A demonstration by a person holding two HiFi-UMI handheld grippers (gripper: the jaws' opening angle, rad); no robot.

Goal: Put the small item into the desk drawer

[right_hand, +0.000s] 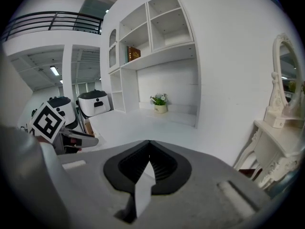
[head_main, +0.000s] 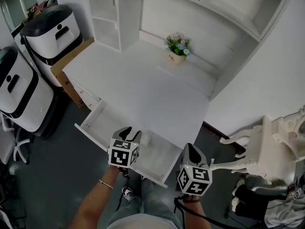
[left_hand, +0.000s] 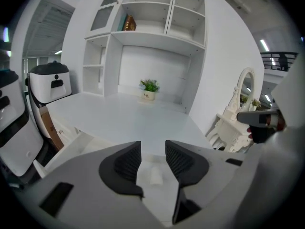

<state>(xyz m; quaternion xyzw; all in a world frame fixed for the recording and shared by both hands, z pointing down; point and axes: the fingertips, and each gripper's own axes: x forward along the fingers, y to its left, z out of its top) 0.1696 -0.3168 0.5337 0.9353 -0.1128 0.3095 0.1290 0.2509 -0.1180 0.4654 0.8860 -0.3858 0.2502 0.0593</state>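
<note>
1. L gripper (left_hand: 152,143): held over the open drawer, jaws apart, pads clear of everything. Nothing gripped.
2. R gripper (right_hand: 149,145): held just off the drawer's front R corner, jaws brought together. No obj. made out between them.
3. Small item (left_hand: 155,174): pale, small; seen through the gap of the L jaws, lying on the drawer floor about mid-length, toward the rear wall. Type can't be told.
4. Drawer (head_main: 93,123): white, pulled out from the R part of the desk's front edge; otherwise bare as far as shown.
5. Desk top (head_main: 143,82): white, bare across the middle.
6. Flower pot (head_main: 177,56): upright, near the rear edge of the desk top.
7. Shelf unit (head_main: 109,13): mounted at the rear L corner.

Step in hand (judged): item appears already placed in the drawer; release stage.

Next move (judged): L gripper to be lifted clear w/o nudging the item; drawer front then to be pushed in squarely until shut.
</note>
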